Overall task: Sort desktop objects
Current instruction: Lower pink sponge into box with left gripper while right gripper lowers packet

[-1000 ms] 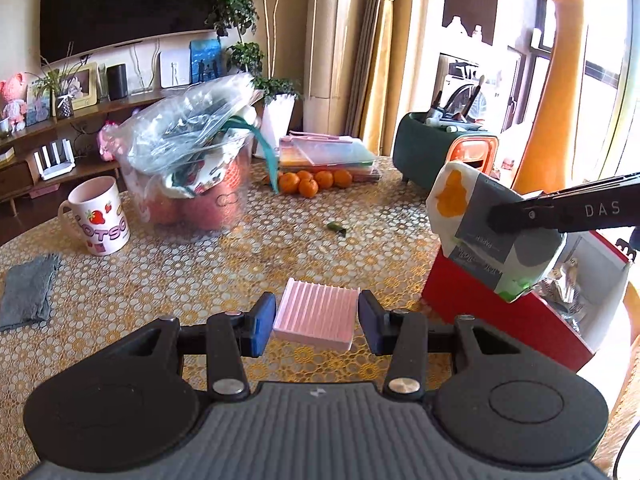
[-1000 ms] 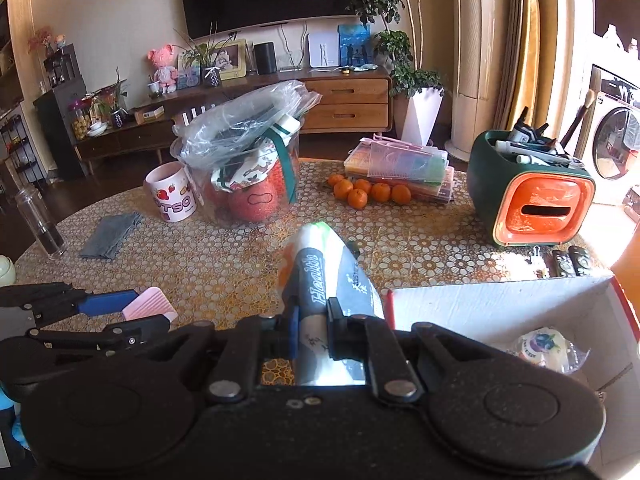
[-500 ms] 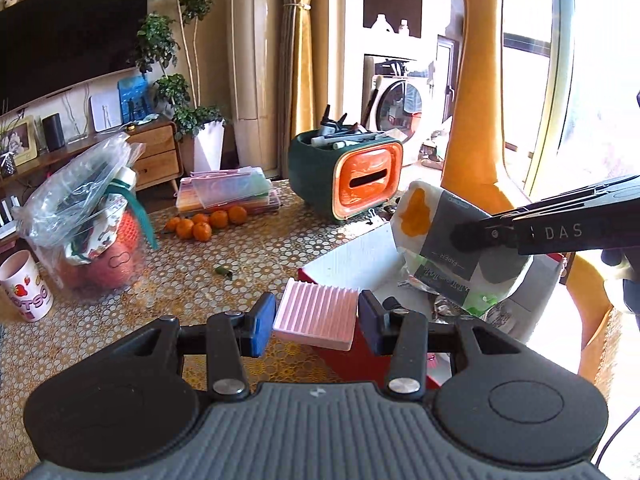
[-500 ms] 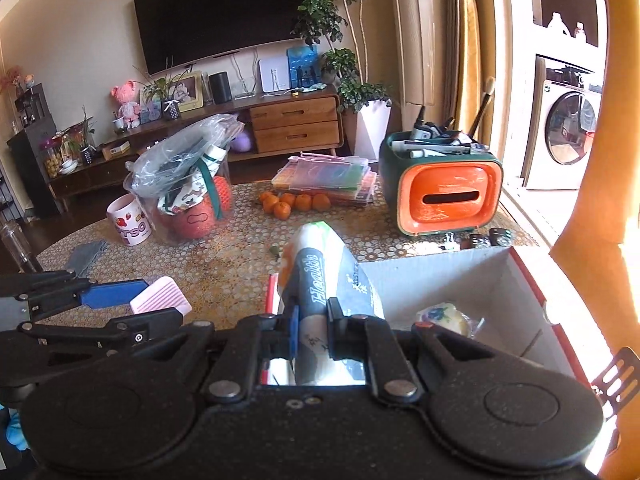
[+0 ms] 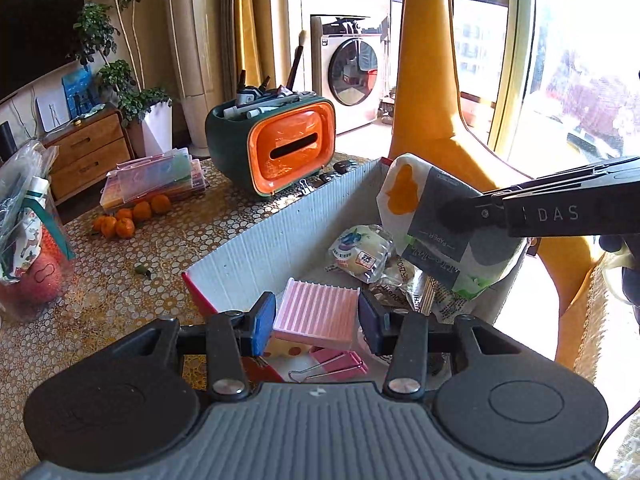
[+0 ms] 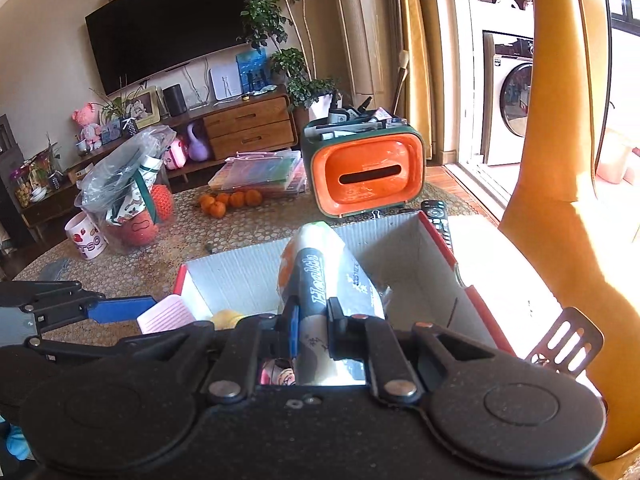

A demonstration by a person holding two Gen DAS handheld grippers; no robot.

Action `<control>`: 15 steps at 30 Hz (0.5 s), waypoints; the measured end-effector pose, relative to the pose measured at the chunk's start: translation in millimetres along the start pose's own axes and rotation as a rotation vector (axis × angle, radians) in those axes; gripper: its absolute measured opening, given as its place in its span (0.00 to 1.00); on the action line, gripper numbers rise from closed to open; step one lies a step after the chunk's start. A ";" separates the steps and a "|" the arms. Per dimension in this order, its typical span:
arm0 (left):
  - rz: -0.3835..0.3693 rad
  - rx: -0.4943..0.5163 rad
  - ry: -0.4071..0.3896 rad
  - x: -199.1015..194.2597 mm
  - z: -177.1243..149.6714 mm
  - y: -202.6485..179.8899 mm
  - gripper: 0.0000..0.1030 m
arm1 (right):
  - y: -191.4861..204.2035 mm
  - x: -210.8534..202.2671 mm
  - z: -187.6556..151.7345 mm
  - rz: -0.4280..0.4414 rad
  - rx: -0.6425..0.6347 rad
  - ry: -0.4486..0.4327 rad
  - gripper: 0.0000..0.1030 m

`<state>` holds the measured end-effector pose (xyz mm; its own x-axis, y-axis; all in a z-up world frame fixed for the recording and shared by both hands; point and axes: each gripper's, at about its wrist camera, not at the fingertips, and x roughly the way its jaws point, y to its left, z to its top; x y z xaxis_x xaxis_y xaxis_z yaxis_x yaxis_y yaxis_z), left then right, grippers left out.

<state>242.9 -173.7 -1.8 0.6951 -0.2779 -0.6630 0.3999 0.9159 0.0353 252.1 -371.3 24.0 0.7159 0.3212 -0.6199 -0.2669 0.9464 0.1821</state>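
Both claws loaded over the box (image 5: 256, 236) for the drop: left gripper (image 5: 316, 322) clamps the pink block (image 5: 316, 314) above its near edge, right gripper (image 6: 312, 326) pinches the tissue pack (image 6: 320, 268) over the middle.

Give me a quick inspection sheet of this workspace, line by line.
Surface: patterned tablecloth.
Job's things: pink ridged block and tissue pack, both over the open red box.
Clutter: oranges, orange-fronted organizer, remote, mug, plastic bag.
Grippers: left tongs grip the block; right tongs grip the pack.
Cables: nothing seen on the table.
Surroundings: TV, washing machine.
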 end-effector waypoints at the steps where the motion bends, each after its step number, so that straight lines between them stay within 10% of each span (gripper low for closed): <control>1: -0.002 0.009 0.006 4.3 1.1 -3.6 0.42 | -3.1 1.4 -1.2 -0.005 0.006 0.002 0.12; 15: -0.035 0.056 0.139 65.9 9.3 -24.3 0.42 | -29.2 28.0 -20.4 -0.010 0.056 0.054 0.12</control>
<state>284.5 -217.0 -39.5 0.5920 -0.2628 -0.7619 0.4580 0.8875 0.0498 266.8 -390.6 -14.2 0.6822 0.3111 -0.6616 -0.2227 0.9504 0.2173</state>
